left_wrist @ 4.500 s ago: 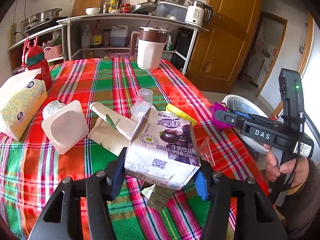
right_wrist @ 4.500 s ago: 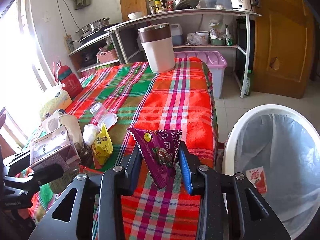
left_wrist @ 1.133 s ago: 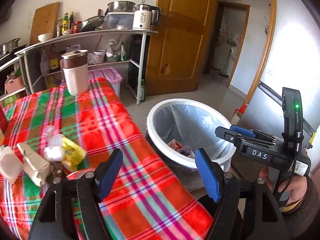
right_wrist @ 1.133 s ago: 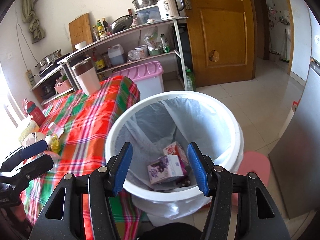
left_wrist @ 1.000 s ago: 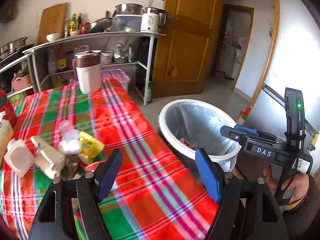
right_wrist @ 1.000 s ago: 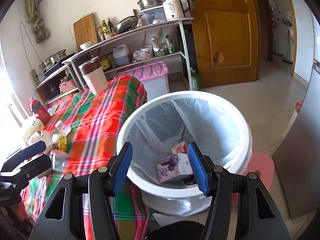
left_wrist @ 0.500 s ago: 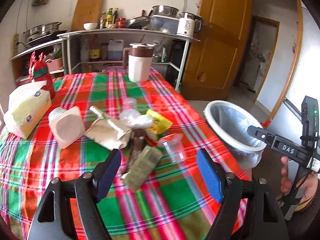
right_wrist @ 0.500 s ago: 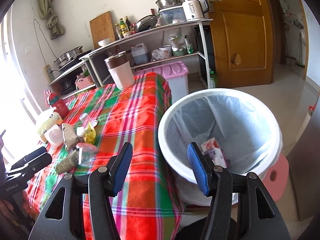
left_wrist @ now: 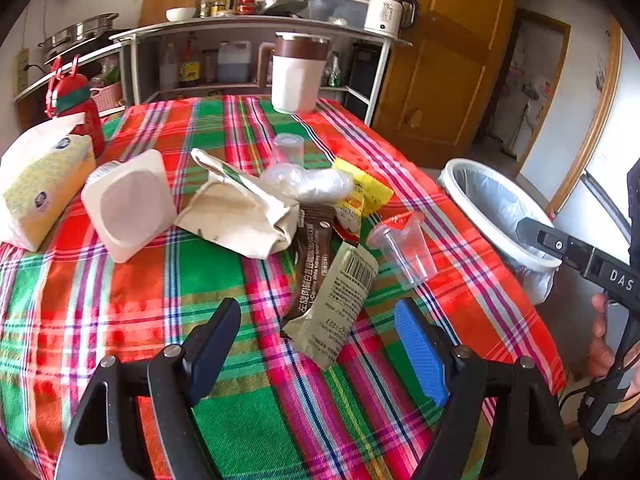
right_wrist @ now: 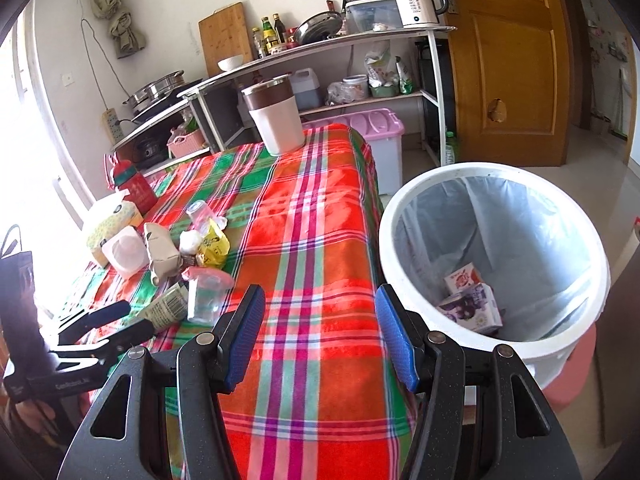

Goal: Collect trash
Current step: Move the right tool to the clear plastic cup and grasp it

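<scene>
Trash lies heaped on the plaid tablecloth [left_wrist: 120, 320]: an olive-green sachet [left_wrist: 336, 300], a brown sachet [left_wrist: 312, 256], a tipped clear cup [left_wrist: 404, 246], a crumpled paper bag [left_wrist: 240, 216], a white tub [left_wrist: 128, 204] and a yellow wrapper [left_wrist: 364, 192]. My left gripper [left_wrist: 320, 340] hangs open and empty just in front of the green sachet. Over the table's right edge my right gripper [right_wrist: 320, 328] is open and empty too. Beside the table stands a white lined bin [right_wrist: 386, 236] holding a purple milk carton [right_wrist: 472, 312] and a red carton [right_wrist: 464, 278].
A tissue pack [left_wrist: 40, 188] and a red bottle [left_wrist: 76, 108] stand at the table's left, a white-and-brown jug [left_wrist: 298, 76] at its far end. Behind are a metal shelf rack [right_wrist: 340, 44], a pink storage box [right_wrist: 360, 128] and a wooden door [right_wrist: 508, 60].
The milk carton has left my left gripper and the purple wrapper my right; the carton lies in the bin. Both views have swung from the bin back over the table, the left one lower.
</scene>
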`<action>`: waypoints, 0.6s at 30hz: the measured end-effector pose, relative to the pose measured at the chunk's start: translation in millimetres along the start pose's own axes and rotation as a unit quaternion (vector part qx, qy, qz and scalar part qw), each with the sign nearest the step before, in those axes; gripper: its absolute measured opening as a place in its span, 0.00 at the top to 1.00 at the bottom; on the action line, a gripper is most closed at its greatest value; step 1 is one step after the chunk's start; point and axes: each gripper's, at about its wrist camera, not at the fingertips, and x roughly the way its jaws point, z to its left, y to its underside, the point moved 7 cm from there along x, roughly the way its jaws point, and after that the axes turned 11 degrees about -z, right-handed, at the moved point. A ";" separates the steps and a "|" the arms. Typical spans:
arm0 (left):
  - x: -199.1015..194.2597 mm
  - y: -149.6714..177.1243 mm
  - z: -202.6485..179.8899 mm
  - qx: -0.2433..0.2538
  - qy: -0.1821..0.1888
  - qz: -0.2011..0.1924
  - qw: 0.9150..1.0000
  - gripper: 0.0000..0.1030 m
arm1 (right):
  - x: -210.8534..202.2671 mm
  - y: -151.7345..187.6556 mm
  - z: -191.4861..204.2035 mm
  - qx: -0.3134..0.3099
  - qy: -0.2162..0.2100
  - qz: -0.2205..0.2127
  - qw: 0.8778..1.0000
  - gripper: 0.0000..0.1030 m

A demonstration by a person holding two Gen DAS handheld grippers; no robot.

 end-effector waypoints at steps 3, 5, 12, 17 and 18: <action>10.4 2.5 -1.1 0.006 0.000 0.013 1.000 0.21 | 2.7 1.6 1.6 0.000 0.000 0.004 1.000 0.43; 11.7 0.6 -1.9 0.007 -0.003 0.009 1.000 0.21 | 4.4 2.1 1.6 0.001 0.003 0.007 1.000 0.43; 13.2 -0.7 -1.0 0.019 -0.012 0.011 1.000 0.32 | 8.1 2.3 6.0 -0.001 0.005 0.011 1.000 0.43; 9.2 -0.2 6.6 0.012 -0.018 0.009 1.000 0.49 | 12.7 4.2 12.1 -0.006 0.003 0.016 1.000 0.43; 7.9 0.3 8.3 0.010 -0.019 0.008 1.000 0.51 | 14.1 4.8 13.9 -0.007 0.003 0.018 1.000 0.43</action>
